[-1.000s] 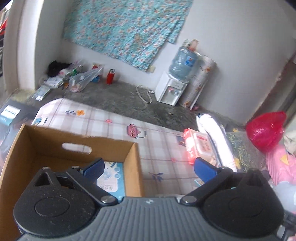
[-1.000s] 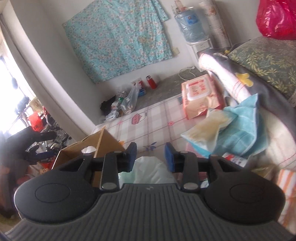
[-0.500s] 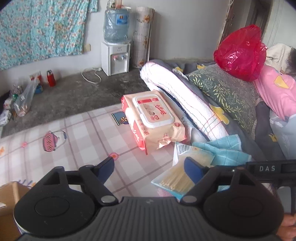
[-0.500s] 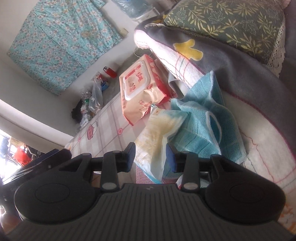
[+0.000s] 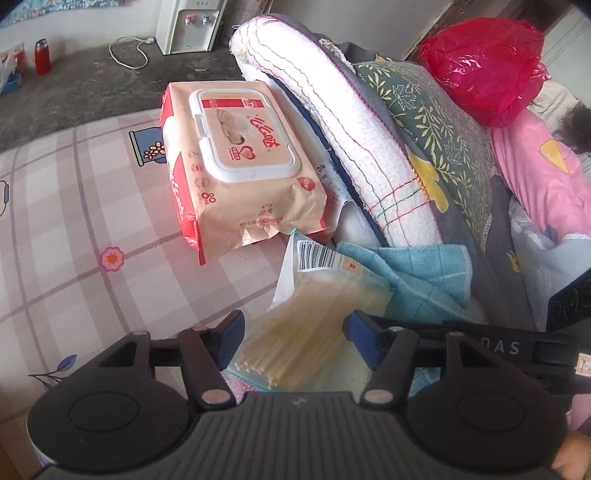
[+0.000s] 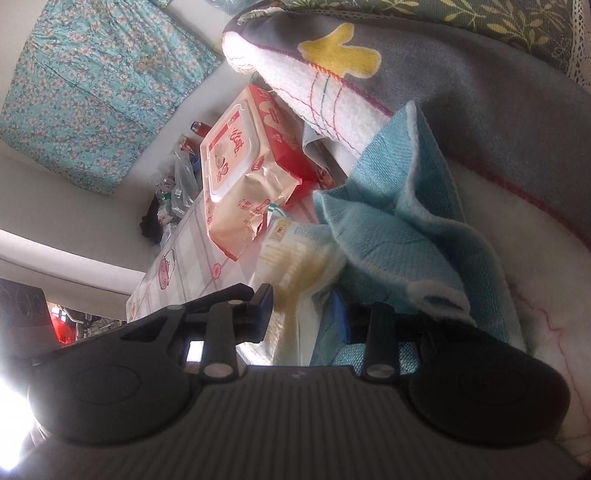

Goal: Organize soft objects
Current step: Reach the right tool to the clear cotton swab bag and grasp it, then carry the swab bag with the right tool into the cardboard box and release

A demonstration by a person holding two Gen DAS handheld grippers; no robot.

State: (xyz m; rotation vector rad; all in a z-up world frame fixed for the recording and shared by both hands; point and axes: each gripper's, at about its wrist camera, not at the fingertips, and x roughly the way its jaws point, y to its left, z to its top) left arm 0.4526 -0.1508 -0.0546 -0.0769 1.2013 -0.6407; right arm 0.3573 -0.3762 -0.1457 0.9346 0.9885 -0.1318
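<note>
**Tongs straddling the clear packet**

Left tongs (image 5: 293, 332): half-wide, jaws just been closing, clear packet (image 5: 325, 317) of pale sticks between them, pads not pressing. Right tongs (image 6: 301, 314): narrow, on the same packet's edge; grip unclear. Packet lies on checked floral mat (image 5: 74, 229), part under blue towel (image 5: 417, 273). Wipes pack (image 5: 240, 162) just beyond, "80" printed. Rolled blankets (image 5: 354, 129), red bag (image 5: 484, 62), water dispenser (image 5: 188, 22) by the wall.
</note>
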